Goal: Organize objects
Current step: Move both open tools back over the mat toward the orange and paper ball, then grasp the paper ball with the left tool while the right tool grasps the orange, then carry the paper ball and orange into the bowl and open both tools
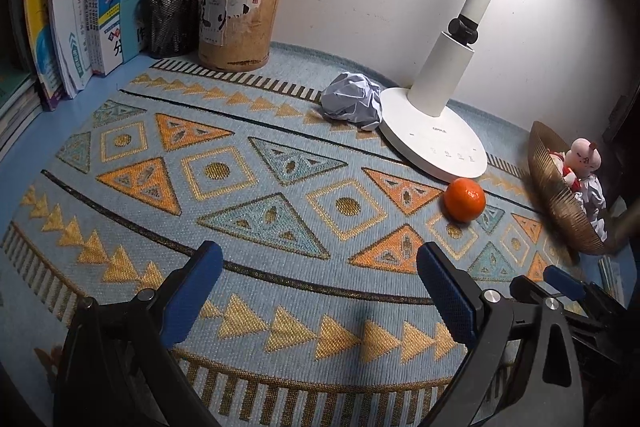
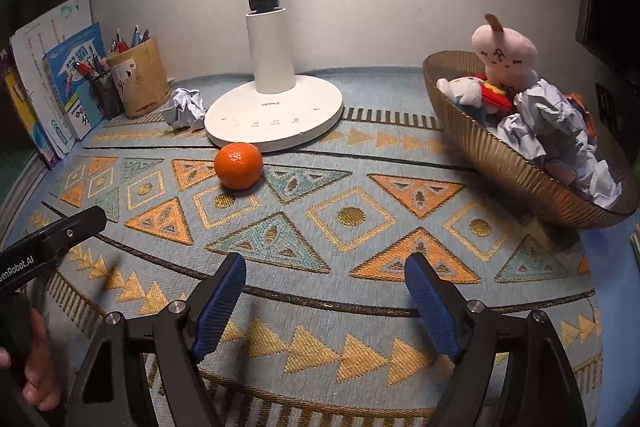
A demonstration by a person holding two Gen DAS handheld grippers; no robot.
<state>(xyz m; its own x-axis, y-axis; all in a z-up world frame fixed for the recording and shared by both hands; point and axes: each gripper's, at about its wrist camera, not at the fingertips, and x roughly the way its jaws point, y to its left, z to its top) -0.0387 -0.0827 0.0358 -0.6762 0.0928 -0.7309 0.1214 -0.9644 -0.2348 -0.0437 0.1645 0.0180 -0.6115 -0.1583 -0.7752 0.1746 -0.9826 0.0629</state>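
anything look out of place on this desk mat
Two loose items: a crumpled paper ball lying against the lamp base, and an orange on the mat just in front of it. Similar paper wads already sit in the gold bowl with the plush toys.

The left gripper (image 1: pixel 320 291) points forward and downward, its blue-padded jaws spread wide with nothing between them. The right gripper (image 2: pixel 325 301) is angled down likewise, jaws parted and empty — its black frame and one blue pad show at the lower right of the left wrist view. A hand (image 2: pixel 30 367) grips the left gripper's handle — fingers curled.
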